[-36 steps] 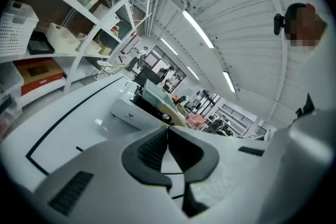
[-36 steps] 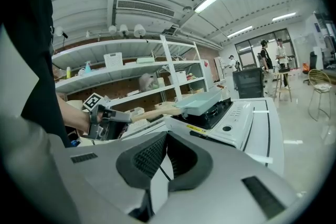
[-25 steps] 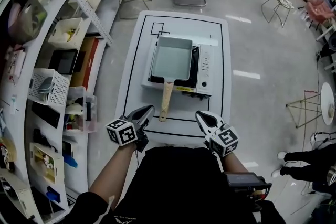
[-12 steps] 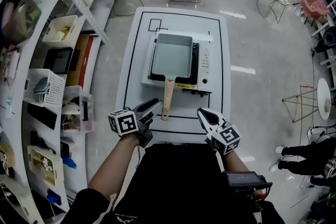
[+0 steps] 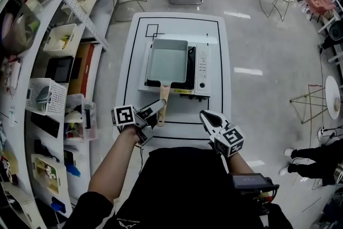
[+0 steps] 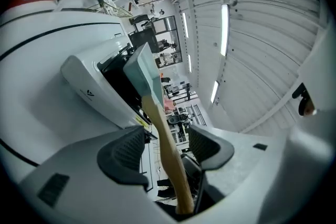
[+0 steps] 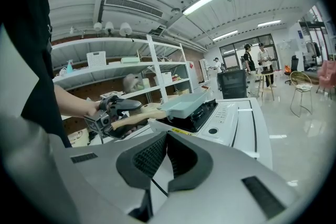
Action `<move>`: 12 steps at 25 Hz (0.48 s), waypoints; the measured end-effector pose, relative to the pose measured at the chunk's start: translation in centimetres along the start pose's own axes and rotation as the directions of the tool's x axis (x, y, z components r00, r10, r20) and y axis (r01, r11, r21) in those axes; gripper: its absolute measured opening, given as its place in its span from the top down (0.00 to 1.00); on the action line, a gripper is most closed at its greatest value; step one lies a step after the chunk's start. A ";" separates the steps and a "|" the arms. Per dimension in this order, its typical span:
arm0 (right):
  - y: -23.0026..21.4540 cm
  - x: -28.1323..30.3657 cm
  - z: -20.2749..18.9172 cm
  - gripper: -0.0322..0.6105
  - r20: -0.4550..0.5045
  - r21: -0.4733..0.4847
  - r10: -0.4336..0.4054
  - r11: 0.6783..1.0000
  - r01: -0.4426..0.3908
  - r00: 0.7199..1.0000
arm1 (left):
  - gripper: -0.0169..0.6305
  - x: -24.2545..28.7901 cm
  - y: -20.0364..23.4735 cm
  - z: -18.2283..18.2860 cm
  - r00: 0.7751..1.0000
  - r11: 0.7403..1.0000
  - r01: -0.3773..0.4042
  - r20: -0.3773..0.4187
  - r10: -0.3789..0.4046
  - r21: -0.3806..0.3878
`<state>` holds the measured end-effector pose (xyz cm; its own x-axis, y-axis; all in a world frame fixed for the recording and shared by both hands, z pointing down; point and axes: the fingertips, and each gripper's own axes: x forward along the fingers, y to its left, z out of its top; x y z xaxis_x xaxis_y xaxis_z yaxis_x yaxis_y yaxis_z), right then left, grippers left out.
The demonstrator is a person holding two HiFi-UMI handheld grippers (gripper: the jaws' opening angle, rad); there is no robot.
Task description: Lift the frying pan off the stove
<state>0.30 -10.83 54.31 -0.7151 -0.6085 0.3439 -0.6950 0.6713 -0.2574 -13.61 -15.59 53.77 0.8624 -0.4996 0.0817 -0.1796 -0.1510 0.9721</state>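
Now freshly opened, the left gripper (image 5: pixel 155 111) straddles the handle (image 5: pixel 163 99) of the frying pan (image 5: pixel 169 60); an end grip could tip it.

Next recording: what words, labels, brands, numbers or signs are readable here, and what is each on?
No text is readable as words.
Stove control panel: print too small to read.
Yellow label on the stove's front edge: blurred.
Logo mark on the stove's side: a symbol, no letters legible.
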 end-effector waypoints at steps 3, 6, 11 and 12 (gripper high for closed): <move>-1.2 -0.7 0.4 0.91 0.002 0.000 -0.008 1.000 0.008 1.000 | 0.57 1.0 0.2 0.2 0.999 1.000 0.008 -0.035 -0.008 -0.006; -1.9 -1.3 0.2 0.91 0.000 0.008 -0.012 1.000 0.012 1.000 | 0.57 1.9 -0.1 -0.1 0.997 0.999 0.038 -0.063 -0.040 -0.035; -2.6 -1.8 -0.3 0.91 -0.001 0.027 -0.007 1.000 0.007 1.000 | 0.68 2.2 -0.2 0.1 0.996 0.999 0.020 -0.089 -0.023 -0.028; -2.7 -1.9 -0.5 0.91 -0.001 0.030 -0.007 1.000 0.007 1.000 | 0.69 2.2 0.0 0.1 0.995 1.000 0.008 -0.096 -0.011 -0.022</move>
<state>3.56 -11.35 54.79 -0.7104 -0.6128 0.3463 -0.7018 0.6542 -0.2820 -11.76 -16.72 53.92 0.9055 -0.4141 0.0922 -0.1619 -0.1366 0.9773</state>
